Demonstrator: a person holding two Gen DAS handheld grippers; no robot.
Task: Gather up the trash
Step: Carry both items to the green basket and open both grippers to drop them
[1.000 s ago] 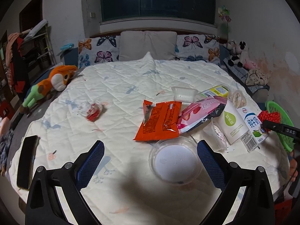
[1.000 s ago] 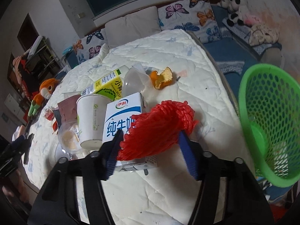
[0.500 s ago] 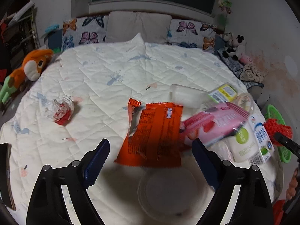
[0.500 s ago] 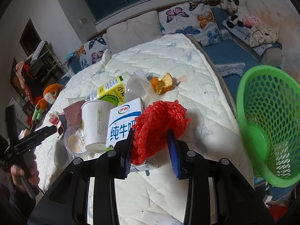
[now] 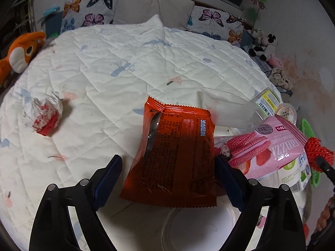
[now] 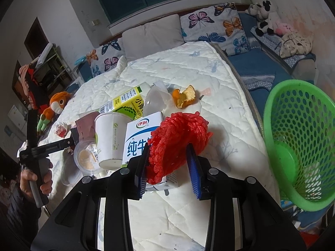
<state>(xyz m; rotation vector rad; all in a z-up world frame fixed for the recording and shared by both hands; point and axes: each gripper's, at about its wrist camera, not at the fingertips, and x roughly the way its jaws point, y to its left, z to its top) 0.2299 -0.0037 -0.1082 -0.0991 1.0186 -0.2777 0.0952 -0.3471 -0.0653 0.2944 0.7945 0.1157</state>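
Note:
My right gripper (image 6: 168,163) is shut on a red foam net (image 6: 178,142) and holds it above a white milk carton (image 6: 138,140) on the bed. The net also shows in the left wrist view (image 5: 317,150). A green mesh basket (image 6: 299,138) stands beside the bed at the right. My left gripper (image 5: 167,179) is open, with its fingers on either side of an orange snack wrapper (image 5: 173,154) that lies between them. A pink wafer wrapper (image 5: 270,146) lies just right of it.
A crumpled red and white wrapper (image 5: 43,113) lies at the left of the bed. A clear round lid (image 5: 199,226), a clear tray (image 5: 226,108), a white cup (image 6: 108,138), a yellow-green carton (image 6: 125,104) and orange peel (image 6: 184,98) lie among the trash. An orange plush toy (image 5: 18,52) sits at the bed's left edge.
My left gripper moved forward and down over the bed until the orange wrapper lies between its open fingers. My right gripper closed on the red net and lifted it slightly.

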